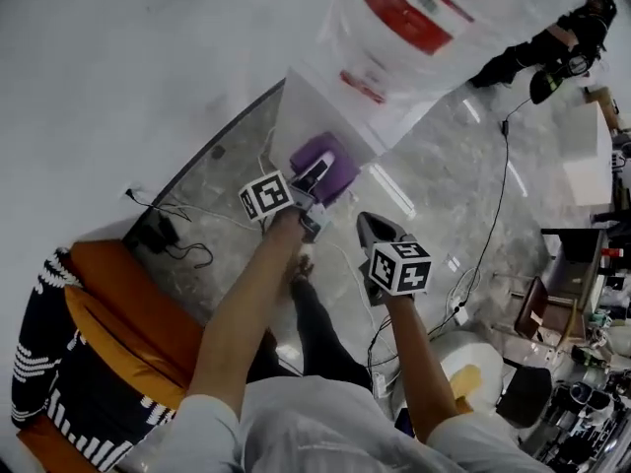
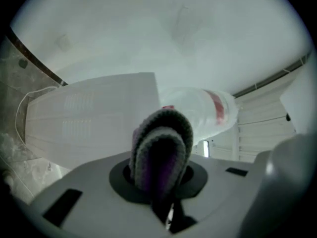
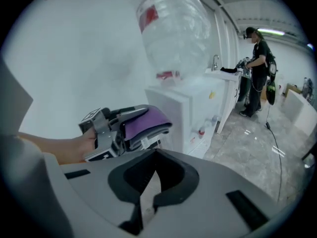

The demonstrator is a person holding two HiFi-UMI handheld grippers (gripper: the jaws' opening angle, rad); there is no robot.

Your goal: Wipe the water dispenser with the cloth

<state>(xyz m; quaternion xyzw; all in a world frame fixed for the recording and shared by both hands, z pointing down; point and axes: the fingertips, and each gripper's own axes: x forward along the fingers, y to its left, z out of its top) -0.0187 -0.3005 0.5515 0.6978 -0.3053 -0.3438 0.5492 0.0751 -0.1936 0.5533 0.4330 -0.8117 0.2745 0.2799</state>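
The white water dispenser (image 1: 330, 97) stands against the wall with a clear bottle (image 1: 434, 8) on top. My left gripper (image 1: 320, 173) is shut on a folded purple cloth (image 1: 335, 166), which it holds against the dispenser's side near its front corner. In the left gripper view the cloth (image 2: 161, 150) bulges up between the jaws, with the dispenser (image 2: 94, 118) just beyond. The right gripper view shows the left gripper (image 3: 131, 128), the cloth (image 3: 146, 120) and the dispenser (image 3: 190, 113). My right gripper (image 1: 373, 227) hangs a little back from the dispenser, shut with nothing in it.
An orange chair (image 1: 118, 313) sits to my left by the wall. A plug and cables (image 1: 163, 233) lie at the wall's foot. A black cable (image 1: 498, 215) runs over the marble floor. A person (image 3: 256, 68) stands at a counter beyond the dispenser.
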